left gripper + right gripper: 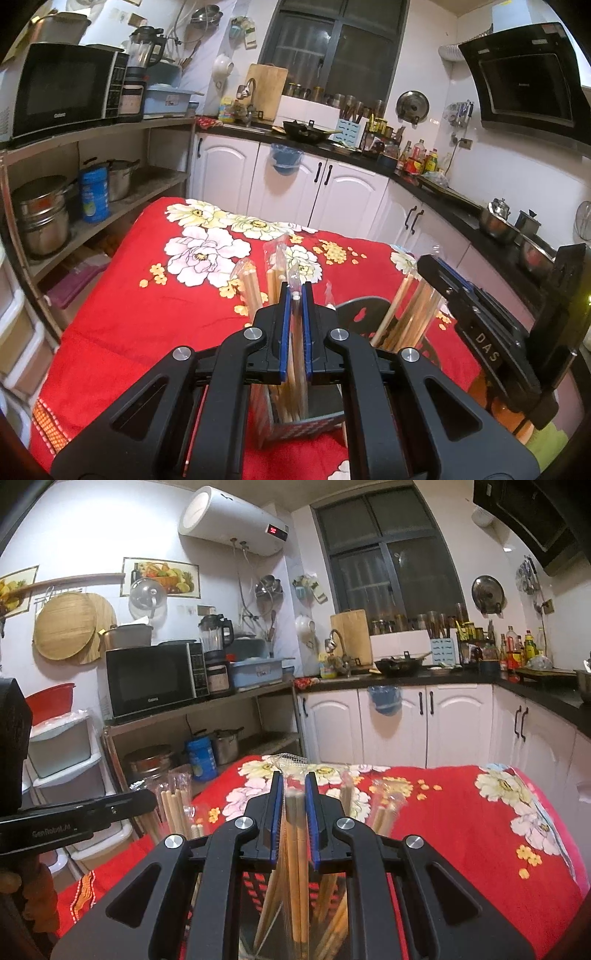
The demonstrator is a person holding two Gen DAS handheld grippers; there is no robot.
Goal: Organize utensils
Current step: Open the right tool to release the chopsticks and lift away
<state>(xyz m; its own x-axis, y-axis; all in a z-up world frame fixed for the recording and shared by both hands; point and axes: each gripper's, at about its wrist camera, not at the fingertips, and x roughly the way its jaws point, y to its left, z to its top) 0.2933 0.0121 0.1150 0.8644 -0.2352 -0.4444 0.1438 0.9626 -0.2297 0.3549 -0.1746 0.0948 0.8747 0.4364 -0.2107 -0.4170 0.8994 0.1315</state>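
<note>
In the left wrist view my left gripper [295, 291] is shut on a plastic-wrapped pair of wooden chopsticks [297, 350] standing in a checkered square holder [295, 424]. More wrapped chopsticks [251, 288] stand in it. The right gripper's body [491, 332] is at the right, over a black round holder [364, 314] with wrapped chopsticks [413, 317]. In the right wrist view my right gripper [294, 779] is shut on wrapped chopsticks [295, 849] standing in the black perforated holder [255, 882]. The left gripper's body [70, 819] is at the left, beside more chopsticks [173, 812].
Both holders stand on a table with a red flowered cloth [147, 295]. A shelf with a microwave [62, 88] and steel pots [40, 218] is to the left. White cabinets [332, 184] and a black counter with a wok [306, 131] lie beyond.
</note>
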